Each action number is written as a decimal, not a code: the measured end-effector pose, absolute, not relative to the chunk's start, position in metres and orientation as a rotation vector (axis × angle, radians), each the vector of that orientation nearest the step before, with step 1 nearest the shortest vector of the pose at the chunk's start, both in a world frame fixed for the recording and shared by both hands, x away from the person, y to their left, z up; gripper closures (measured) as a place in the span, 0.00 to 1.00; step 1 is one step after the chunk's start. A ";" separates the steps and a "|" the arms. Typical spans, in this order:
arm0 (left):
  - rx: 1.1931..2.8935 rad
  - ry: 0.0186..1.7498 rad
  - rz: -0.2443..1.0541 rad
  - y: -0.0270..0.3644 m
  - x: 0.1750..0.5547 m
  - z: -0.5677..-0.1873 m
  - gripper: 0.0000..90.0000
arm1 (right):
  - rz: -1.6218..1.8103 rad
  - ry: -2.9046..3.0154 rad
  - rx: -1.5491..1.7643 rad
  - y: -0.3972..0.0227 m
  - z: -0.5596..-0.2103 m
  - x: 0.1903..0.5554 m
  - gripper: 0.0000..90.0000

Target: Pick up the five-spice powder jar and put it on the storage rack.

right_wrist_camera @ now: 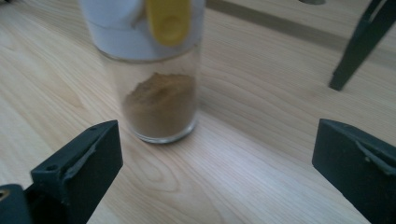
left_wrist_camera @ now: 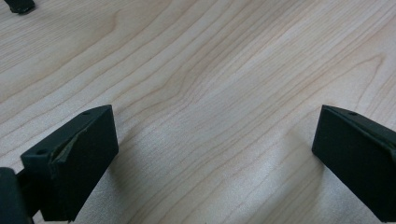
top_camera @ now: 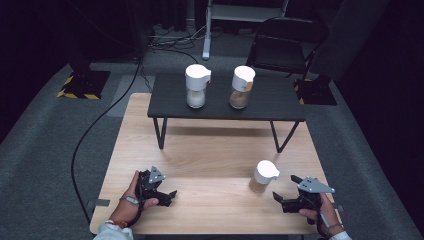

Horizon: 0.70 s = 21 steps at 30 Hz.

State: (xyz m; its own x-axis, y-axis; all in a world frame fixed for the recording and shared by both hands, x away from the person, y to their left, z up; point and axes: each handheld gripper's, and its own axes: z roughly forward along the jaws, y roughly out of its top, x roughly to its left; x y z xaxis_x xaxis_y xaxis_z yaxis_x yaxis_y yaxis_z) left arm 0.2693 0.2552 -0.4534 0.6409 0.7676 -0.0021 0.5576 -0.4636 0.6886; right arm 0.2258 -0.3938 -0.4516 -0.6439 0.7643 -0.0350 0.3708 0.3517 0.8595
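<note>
With both the right tongs (top_camera: 283, 196) and the left tongs (top_camera: 169, 196) wide open and empty, the tall spice jar (top_camera: 263, 176) of brown powder, standing just ahead of the right pair on the counter (top_camera: 210, 165), could tip if one jaw clips it off-centre.

Clear glass spice jar (right_wrist_camera: 156, 88), white lid, yellow tab, brown powder; pale wood-grain table (top_camera: 210, 155); dark grey shelf (top_camera: 270, 102); black grippers (top_camera: 172, 196).

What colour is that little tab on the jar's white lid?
Yellow. The tab on the jar shows best in the right gripper view.
</note>
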 end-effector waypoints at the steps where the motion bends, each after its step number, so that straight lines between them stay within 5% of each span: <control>1: 2.193 1.027 0.407 0.255 0.269 -0.453 0.00 | 1.222 2.186 0.990 -0.394 -0.452 0.226 0.02; 21: 2.192 1.028 0.406 0.255 0.269 -0.453 0.00 | 1.251 2.231 0.975 -0.370 -0.455 0.247 0.02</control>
